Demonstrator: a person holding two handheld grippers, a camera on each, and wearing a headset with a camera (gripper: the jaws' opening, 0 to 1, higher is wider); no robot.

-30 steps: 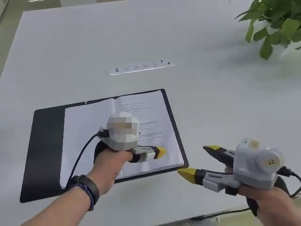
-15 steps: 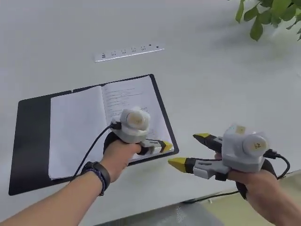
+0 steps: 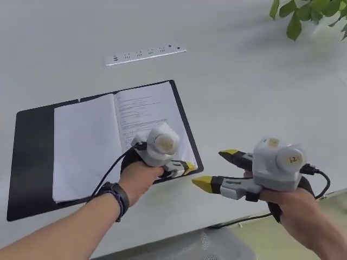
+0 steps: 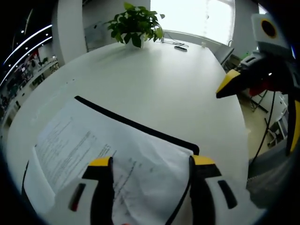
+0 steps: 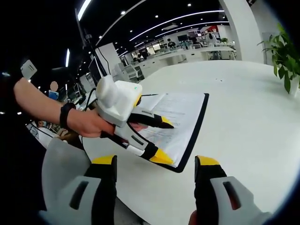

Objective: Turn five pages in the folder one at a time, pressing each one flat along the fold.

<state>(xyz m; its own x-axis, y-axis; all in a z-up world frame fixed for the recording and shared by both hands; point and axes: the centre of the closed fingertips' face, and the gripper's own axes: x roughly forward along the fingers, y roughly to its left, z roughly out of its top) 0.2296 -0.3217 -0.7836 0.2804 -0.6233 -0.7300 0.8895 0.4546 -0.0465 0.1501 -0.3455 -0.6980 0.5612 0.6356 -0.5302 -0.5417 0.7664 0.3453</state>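
Observation:
The black folder (image 3: 32, 162) lies open on the white table, a blank left page (image 3: 84, 146) and a printed right page (image 3: 146, 114) flat in it. My left gripper (image 3: 184, 169) is open at the right page's lower right corner. In the left gripper view the printed page (image 4: 93, 136) runs between the open left gripper (image 4: 151, 161). My right gripper (image 3: 217, 169) hangs open just right of the folder, above bare table, holding nothing. The right gripper view shows my right gripper (image 5: 155, 161) open, the left gripper (image 5: 161, 140) ahead of it, jaws apart at the folder's edge (image 5: 194, 131).
A white power strip (image 3: 145, 55) lies beyond the folder. A potted plant (image 3: 309, 13) stands at the far right, also plant (image 4: 136, 23). The table's near edge (image 3: 227, 219) runs just under my hands. A black cable trails from the right gripper.
The head camera has shifted. My left gripper has moved right, toward the lower right corner of the right page. The right gripper stays open beside the folder.

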